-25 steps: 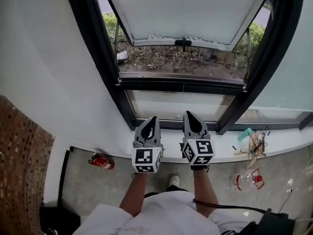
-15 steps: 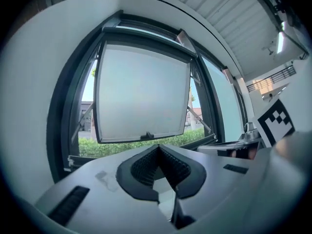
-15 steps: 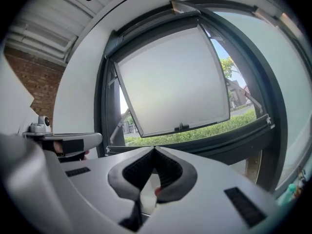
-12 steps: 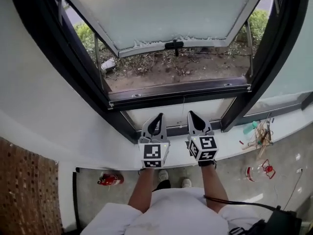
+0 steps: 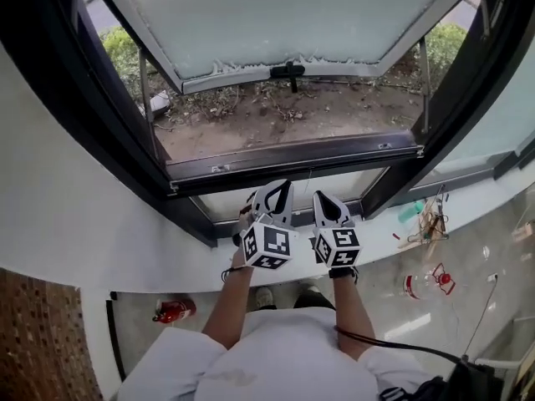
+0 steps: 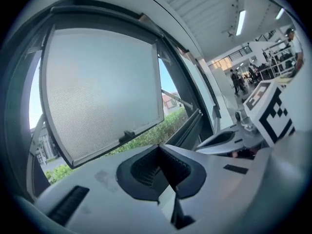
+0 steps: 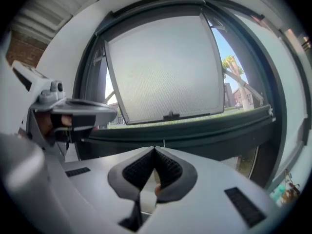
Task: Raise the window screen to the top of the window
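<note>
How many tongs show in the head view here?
2. The left tongs and the right tongs sit side by side, both shut and empty, just short of the dark window frame. None look hidden.

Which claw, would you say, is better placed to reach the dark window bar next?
Probably the right claw: a thin cord below the dark bar hangs straight ahead of it. The left claw sits tilted.

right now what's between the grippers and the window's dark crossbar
Head view: a strip of lower glass pane separates left gripper and right gripper from the dark crossbar.
</note>
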Available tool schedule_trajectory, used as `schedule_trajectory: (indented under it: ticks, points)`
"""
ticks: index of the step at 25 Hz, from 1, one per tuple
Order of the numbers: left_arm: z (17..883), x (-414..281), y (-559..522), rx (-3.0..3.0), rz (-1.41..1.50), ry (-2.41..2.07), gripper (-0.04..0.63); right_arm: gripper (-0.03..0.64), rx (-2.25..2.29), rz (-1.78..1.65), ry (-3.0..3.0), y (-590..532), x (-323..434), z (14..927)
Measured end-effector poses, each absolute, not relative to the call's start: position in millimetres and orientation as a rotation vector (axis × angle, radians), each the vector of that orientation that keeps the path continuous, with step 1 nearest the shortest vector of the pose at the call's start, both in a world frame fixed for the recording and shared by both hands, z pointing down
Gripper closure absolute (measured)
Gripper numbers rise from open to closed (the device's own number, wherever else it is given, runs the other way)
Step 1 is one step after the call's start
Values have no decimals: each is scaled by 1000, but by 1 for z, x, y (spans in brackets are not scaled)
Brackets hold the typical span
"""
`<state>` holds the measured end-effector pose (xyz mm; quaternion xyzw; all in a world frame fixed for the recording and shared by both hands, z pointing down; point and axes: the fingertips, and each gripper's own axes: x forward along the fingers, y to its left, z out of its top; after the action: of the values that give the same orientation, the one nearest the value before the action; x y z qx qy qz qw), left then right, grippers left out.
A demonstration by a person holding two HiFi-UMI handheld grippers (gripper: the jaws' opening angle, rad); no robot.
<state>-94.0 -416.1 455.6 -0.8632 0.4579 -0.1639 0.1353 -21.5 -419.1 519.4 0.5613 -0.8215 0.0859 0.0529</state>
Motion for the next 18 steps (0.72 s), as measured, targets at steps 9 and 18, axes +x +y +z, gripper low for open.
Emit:
schedule_trajectory:
  ticks: [9, 18]
  points:
    - [495, -66, -453, -2293, -872, 1172, 562, 618, 1486, 645, -2328, -437, 1, 688]
    - [528, -80, -475, -2113, -1129, 1208, 518, 618, 1423, 653, -2301, -449, 8, 747]
